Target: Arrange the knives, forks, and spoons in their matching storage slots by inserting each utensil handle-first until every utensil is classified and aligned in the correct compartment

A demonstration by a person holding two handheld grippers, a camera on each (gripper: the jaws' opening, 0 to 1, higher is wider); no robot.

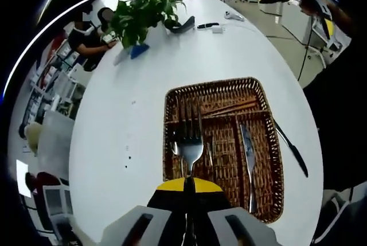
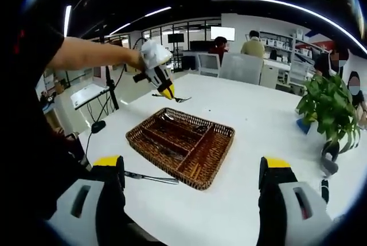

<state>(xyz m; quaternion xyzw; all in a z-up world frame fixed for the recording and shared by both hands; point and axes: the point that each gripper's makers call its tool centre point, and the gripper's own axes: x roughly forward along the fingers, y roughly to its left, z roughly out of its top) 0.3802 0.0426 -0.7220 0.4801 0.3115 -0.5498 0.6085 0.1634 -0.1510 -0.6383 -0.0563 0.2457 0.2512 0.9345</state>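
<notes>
A brown wicker tray [image 1: 172, 100] with several compartments lies on the white table. My left gripper [image 1: 188, 187] is shut on a silver fork [image 1: 190, 143], tines pointing away, held above the tray's left compartment. A silver knife [image 1: 248, 153] lies in a right compartment, and wooden sticks [image 1: 232, 108] lie in the far one. A black-handled knife [image 1: 291, 147] rests on the table beside the tray's right edge. In the right gripper view, the left gripper [image 2: 159, 78] hovers over the tray [image 2: 223, 160] with the fork [image 2: 180, 99]. My right gripper [image 2: 192, 170] stands open, with the loose knife [image 2: 150, 177] near its left jaw.
A potted plant [image 2: 328, 107] stands on the table's far side, also visible as the plant [image 1: 143, 15]. Small dark items [image 1: 207, 26] lie at the table's far end. People sit at desks around the room. The table [image 2: 246, 114] is wide and white.
</notes>
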